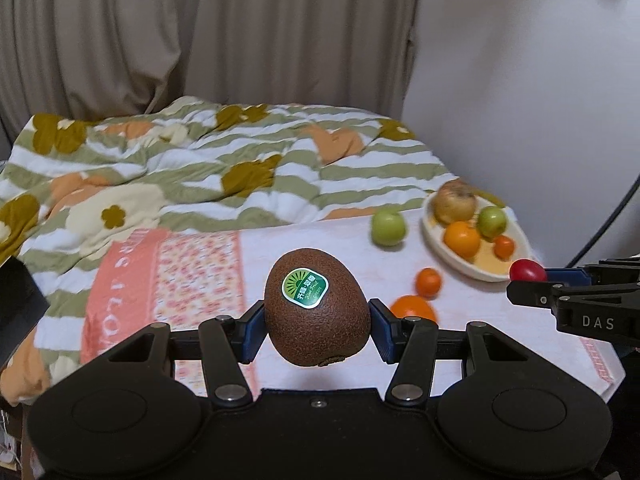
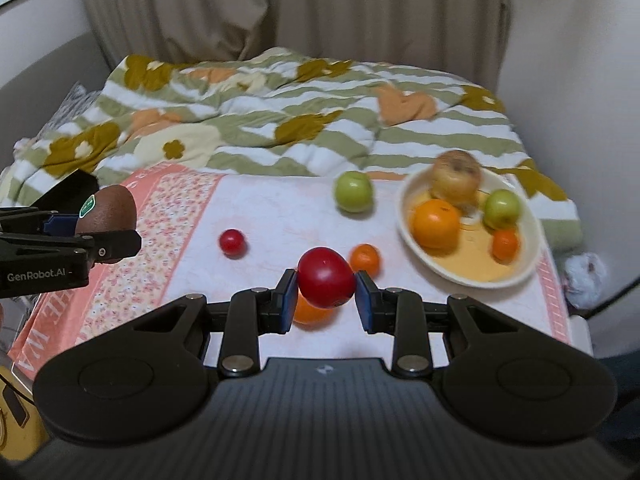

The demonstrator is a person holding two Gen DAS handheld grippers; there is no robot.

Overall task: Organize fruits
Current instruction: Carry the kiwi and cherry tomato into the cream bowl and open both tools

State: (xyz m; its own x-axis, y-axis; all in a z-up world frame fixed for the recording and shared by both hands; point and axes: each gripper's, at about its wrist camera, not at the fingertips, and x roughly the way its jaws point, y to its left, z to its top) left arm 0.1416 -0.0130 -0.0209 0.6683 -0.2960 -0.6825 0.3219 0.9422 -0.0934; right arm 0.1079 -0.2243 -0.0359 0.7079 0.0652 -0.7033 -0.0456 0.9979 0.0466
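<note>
Left gripper (image 1: 317,322), marked "GenRobot.AI" — jaws clamped on a kiwi (image 1: 316,313) with green "GREEN" sticker — and right gripper (image 2: 326,294), marked "DAS", jaws gripping a red tomato (image 2: 326,282), both raised above the towel (image 2: 280,216) near the bowl (image 2: 528,256).

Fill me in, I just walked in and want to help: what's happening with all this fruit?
A person holds a gripper in each hand and is sorting fruit into the cream bowl. The left gripper is shut on a kiwi with a green sticker, and the right gripper is shut on a red tomato; both are lifted above the pink towel. The bowl already holds several fruits. A green apple, a small red tomato and two oranges lie loose on the towel.
</note>
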